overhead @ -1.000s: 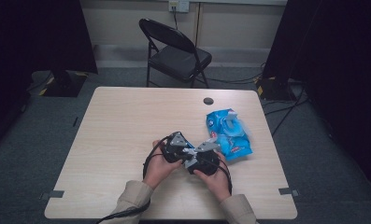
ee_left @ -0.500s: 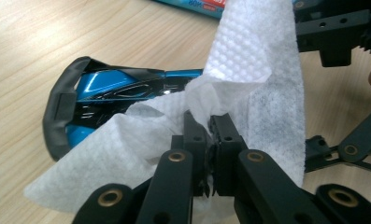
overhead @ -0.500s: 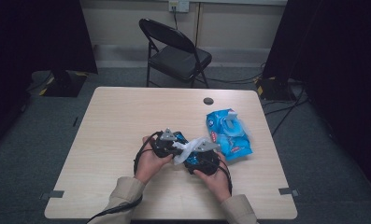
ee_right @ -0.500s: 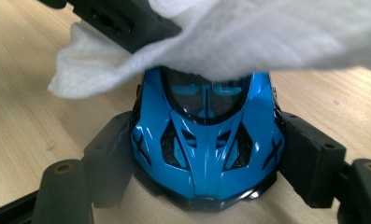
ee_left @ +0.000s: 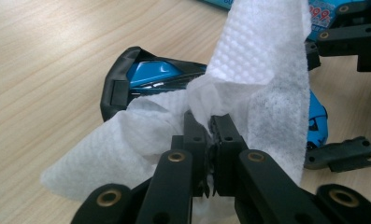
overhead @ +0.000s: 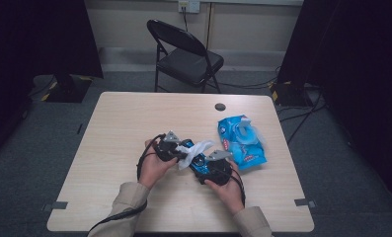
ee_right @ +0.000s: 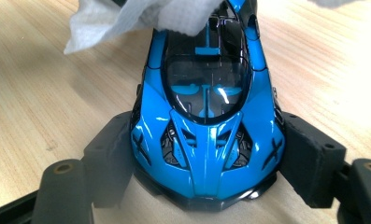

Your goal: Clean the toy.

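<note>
Two claws meet low on a pale wood-grain counter (overhead: 124,128), which stands on grey carpet in a dim room with dark curtains on either side. Over at the left, the left claw (ee_left: 210,122) is pinched tight on a white wipe (ee_left: 262,70), jaws together, cloth bunched between the pads and draped over one end of the toy car (ee_right: 206,112). Moving right, the right claw (ee_right: 206,158) is clamped on that blue and black car, one pad pressed to each flank, the car resting on the counter. Farther right lies a blue wipes packet (overhead: 240,140), just beside the right hand; in the left gripper view a scrap of it reads "99", the rest too cut off to make out. Behind, a small dark disc (overhead: 220,106) sits near the far edge, and a black folding chair (overhead: 186,57) stands beyond the counter. Cables trail across the floor at right.
</note>
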